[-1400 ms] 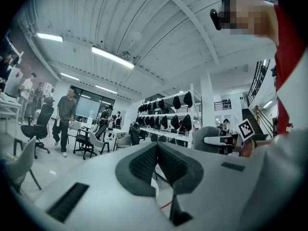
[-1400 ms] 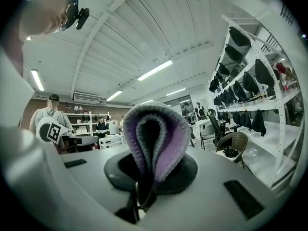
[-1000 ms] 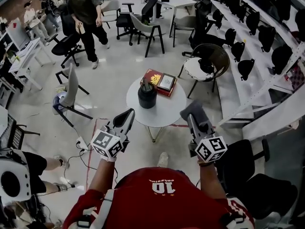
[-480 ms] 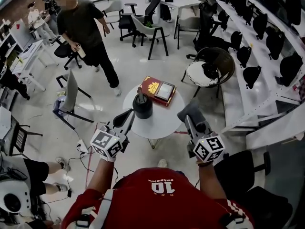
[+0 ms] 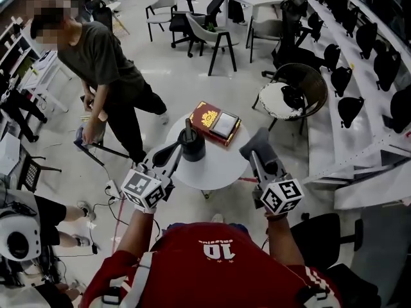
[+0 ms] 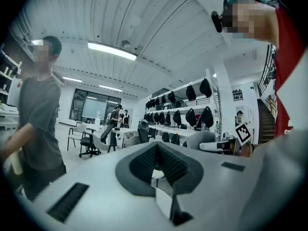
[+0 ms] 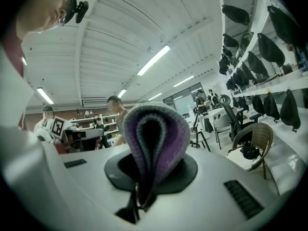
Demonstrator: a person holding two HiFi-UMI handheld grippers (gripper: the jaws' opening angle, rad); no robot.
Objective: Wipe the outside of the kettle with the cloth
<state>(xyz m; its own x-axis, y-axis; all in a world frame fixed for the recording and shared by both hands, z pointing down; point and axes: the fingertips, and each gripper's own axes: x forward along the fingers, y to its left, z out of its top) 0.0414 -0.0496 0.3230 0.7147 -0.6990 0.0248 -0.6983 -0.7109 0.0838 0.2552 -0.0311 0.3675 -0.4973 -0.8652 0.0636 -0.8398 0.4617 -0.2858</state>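
Kettle (image 5: 192, 146) now nearer both grippers; approach step: left gripper (image 5: 168, 153), spread and empty, beside it, right gripper (image 5: 259, 151) pinching folded cloth (image 7: 156, 129), which must next meet its wall.

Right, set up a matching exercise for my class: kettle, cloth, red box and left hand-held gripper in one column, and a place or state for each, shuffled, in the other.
Column one
1. kettle
2. cloth
3. red box
4. left hand-held gripper

Column two
A. holds nothing
B. clamped, folded, in the right hand-held gripper
C. lies flat at the far edge of the round table
D. stands upright on that table, nearer the person

Pairs: 1-D, 2-B, 3-C, 4-A
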